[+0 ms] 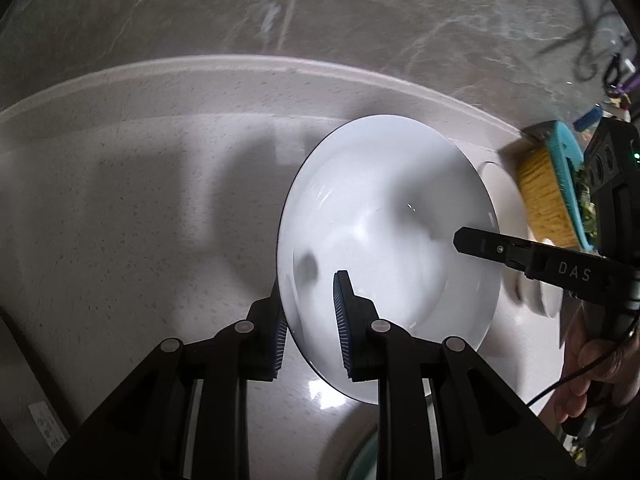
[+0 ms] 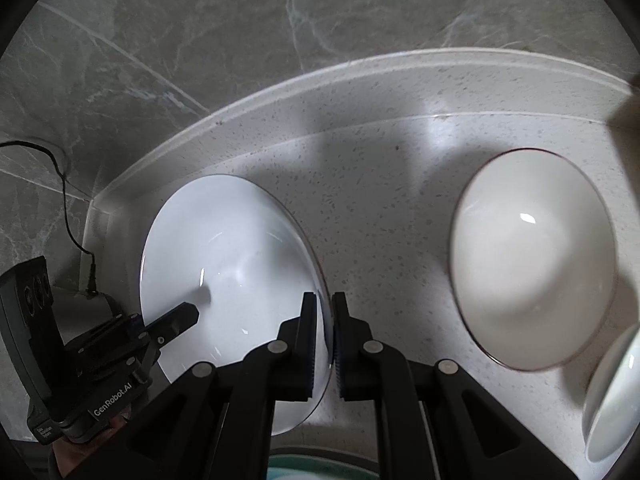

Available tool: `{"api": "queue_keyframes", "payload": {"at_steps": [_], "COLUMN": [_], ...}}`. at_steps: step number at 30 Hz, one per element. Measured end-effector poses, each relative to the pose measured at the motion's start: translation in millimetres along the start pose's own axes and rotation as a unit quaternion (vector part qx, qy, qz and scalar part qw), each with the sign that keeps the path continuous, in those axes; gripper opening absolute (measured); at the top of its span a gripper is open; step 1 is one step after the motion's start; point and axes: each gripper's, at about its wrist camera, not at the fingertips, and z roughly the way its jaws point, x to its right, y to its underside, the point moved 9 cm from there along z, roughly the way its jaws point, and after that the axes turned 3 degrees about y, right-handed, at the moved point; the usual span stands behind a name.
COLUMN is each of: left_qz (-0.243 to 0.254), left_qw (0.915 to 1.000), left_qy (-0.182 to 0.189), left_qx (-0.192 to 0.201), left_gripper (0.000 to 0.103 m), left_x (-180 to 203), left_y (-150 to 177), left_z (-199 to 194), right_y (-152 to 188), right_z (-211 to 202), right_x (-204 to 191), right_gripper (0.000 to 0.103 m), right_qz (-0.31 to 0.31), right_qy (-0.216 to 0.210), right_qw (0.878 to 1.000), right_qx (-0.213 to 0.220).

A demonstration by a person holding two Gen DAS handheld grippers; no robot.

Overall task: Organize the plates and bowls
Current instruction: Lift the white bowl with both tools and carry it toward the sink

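Observation:
A large white bowl [image 1: 384, 240] with a thin dark rim is held over the speckled countertop by both grippers. My left gripper [image 1: 310, 312] straddles its near-left rim, one finger outside and one inside, closed on the rim. My right gripper [image 2: 326, 344] is shut on the opposite rim of the same bowl [image 2: 232, 264]. The right gripper's finger [image 1: 500, 248] shows over the bowl's right side in the left wrist view. The left gripper's finger [image 2: 172, 320] shows inside the bowl in the right wrist view.
A second, cream-white bowl [image 2: 532, 256] stands on the counter to the right, and another white dish edge [image 2: 612, 396] shows at the far right. A yellow-and-teal brush [image 1: 552, 196] lies by the wall. A marble backsplash [image 2: 200, 40] and a raised counter ledge [image 2: 360, 76] bound the back.

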Motion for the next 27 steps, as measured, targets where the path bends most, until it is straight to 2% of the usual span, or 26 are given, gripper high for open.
{"api": "queue_keyframes", "payload": {"at_steps": [7,11,18,27], "left_qz": [0.029,0.048,0.07,0.073], "left_qw": [0.9994,0.9983,0.9958,0.9956], "left_qy": [0.02,0.033,0.057,0.053], "left_qx": [0.006,0.002,-0.014,-0.026], "left_gripper": [0.019,0.019,0.019,0.019], "left_x": [53.2,90.0,163.8,256.7], "left_y": [13.0,31.3,82.9,148.6], "left_z": [-27.1,-38.8,-40.9,-29.3], "right_y": [17.8,39.6,93.7,156.5], "right_z": [-50.4,-78.0,-122.5,-157.1], "right_x": [18.4,39.2,85.5,153.8], "right_gripper": [0.01,0.01,0.01,0.01], "right_qz": [0.011,0.031,0.059,0.069], "right_qy": [0.007,0.01,0.01,-0.012], "right_qw": [1.0,0.999,0.998,0.997], "right_qx": [0.024,0.033,0.037,0.017]}}
